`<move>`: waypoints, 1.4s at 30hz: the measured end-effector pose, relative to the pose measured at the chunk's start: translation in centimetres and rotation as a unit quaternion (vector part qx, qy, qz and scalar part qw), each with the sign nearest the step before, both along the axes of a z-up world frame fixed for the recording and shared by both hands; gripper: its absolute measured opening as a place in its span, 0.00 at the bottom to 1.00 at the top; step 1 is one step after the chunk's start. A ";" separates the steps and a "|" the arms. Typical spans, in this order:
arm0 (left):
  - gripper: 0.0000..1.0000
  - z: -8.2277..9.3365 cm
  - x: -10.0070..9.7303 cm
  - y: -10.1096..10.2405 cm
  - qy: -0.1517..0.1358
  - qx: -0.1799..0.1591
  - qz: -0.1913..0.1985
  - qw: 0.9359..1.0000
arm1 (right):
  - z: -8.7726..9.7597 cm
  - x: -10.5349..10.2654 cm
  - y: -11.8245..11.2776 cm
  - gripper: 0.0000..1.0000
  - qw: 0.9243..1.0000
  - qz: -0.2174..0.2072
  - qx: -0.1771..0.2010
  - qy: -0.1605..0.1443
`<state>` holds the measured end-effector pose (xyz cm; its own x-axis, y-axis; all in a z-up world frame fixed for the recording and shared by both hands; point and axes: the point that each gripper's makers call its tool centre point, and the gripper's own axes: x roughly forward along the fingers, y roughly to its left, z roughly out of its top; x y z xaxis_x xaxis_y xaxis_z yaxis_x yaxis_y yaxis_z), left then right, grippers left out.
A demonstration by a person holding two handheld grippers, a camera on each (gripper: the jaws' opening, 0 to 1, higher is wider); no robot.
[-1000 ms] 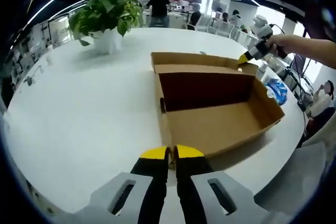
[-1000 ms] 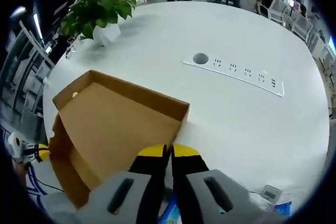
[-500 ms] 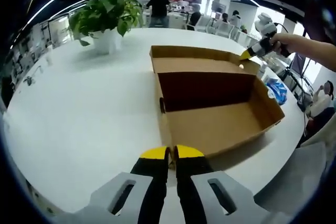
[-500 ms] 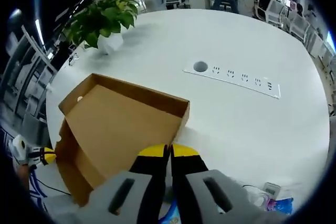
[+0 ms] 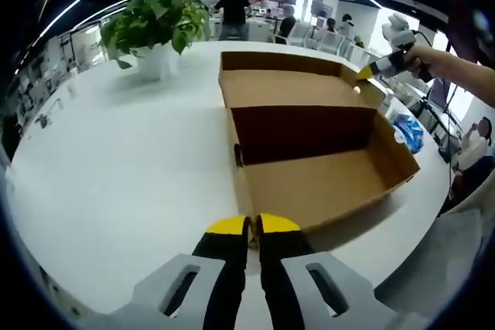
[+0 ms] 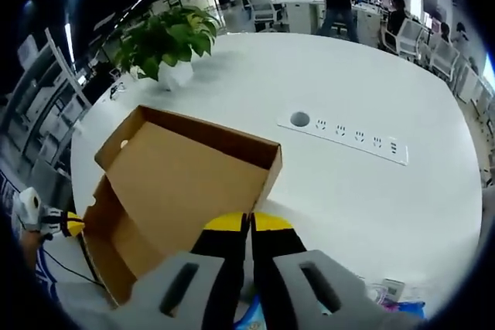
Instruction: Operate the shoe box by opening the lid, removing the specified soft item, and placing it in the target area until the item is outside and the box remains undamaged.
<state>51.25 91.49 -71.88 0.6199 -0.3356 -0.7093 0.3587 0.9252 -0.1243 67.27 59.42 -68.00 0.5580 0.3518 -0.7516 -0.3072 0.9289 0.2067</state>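
Your right tongs (image 6: 247,226) were clamped on the lid (image 6: 186,171); your left tongs (image 5: 253,229) pinched the box (image 5: 325,183) wall. Overbending that lid risked tearing its hinge.

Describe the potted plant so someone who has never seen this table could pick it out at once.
Start at the large white table. Beyond the open cardboard shoe box, near the table's far edge, stands the potted plant: broad green leaves spilling over a white pot. It is the only green, living thing on the table; the rest is brown cardboard or white surface.
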 end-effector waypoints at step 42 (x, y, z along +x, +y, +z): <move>0.01 0.2 -0.2 0.1 -0.012 -0.004 0.013 1.000 | 3.8 -2.4 0.0 0.00 0.993 0.054 -0.024 -0.100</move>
<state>51.09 91.55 -71.70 0.6449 -0.3245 -0.6919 0.3373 0.9333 -0.1233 64.90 59.43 -64.17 0.6587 0.3829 -0.6476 -0.4352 0.8961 0.0873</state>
